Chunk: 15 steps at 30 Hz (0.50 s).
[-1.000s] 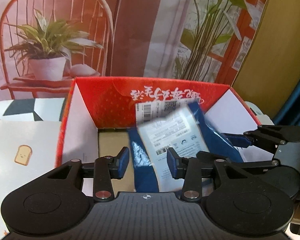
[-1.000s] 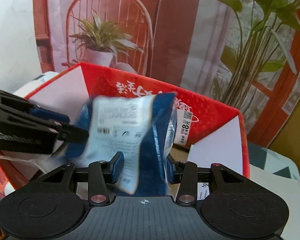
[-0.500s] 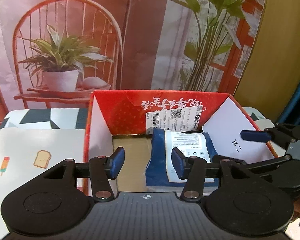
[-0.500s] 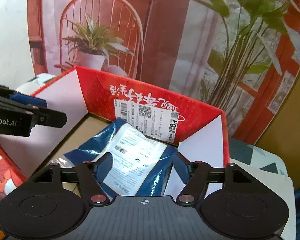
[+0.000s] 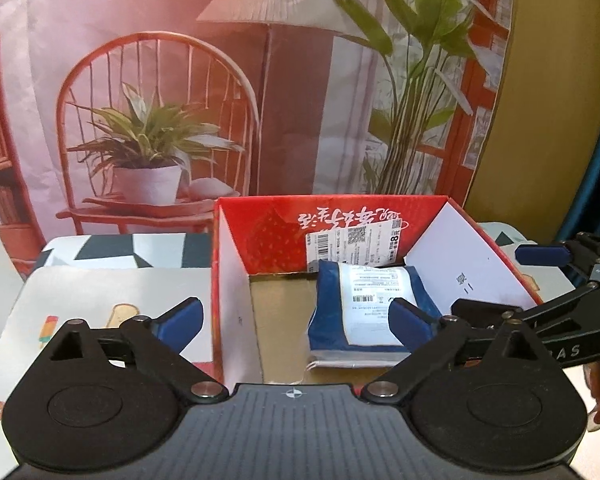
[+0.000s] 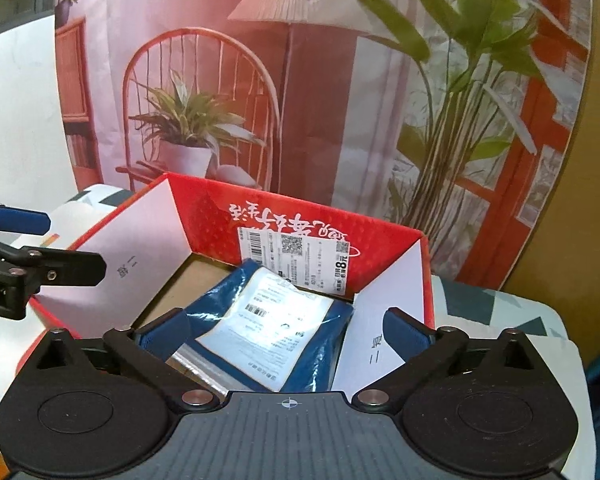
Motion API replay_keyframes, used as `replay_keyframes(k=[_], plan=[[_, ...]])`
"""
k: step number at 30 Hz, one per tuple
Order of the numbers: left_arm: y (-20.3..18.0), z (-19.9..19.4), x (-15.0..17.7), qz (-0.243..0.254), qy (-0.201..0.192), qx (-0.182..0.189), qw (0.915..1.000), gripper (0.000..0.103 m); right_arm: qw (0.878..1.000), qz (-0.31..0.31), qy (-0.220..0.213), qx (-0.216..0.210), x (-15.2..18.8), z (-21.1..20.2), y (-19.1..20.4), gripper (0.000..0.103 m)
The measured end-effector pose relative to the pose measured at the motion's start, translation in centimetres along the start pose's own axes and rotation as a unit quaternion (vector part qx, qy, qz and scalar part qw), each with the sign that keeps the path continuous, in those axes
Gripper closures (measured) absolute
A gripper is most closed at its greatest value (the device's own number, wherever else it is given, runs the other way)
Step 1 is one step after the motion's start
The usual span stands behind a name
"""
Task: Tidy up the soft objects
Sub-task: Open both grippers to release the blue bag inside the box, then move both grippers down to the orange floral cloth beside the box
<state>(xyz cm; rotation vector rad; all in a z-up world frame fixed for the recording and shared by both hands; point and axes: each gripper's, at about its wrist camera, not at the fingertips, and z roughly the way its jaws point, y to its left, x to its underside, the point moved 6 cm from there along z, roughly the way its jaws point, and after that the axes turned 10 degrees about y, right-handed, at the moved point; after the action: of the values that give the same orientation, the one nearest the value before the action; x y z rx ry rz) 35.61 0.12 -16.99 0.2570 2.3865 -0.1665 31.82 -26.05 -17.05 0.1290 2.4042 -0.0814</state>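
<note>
We are opening both grippers wide: the left gripper (image 5: 296, 318) and the right gripper (image 6: 286, 330) are gripping nothing. The blue packet (image 6: 268, 320) is lying flat inside the red box (image 5: 260, 236), toward its far right corner, so that piece looks sorted. We are seeing no other soft objects on the tabletop (image 5: 100, 288) to judge what remains.
</note>
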Motion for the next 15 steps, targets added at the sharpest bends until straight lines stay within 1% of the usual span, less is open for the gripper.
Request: replay_keyframes(k=[4,9,15], plan=[[0.1,-1.7,1.1,0.002,-0.010,-0.015,0.9998,0.003,1.000,0.010,-0.012,-0.003,0.7,-1.4,0.1,0.000],[0.0,-3.7,2.9,-0.004,-0.018,-0.021,0.9996,0.003,0.999,0.022,-0.029,-0.013,2.2,-3.3,0.3,0.000],[-0.1,-5.5,5.5,-0.017,-0.015,-0.025,0.9994,0.003,0.999,0.034,-0.039,-0.018,4.6,-5.1,0.6,0.000]])
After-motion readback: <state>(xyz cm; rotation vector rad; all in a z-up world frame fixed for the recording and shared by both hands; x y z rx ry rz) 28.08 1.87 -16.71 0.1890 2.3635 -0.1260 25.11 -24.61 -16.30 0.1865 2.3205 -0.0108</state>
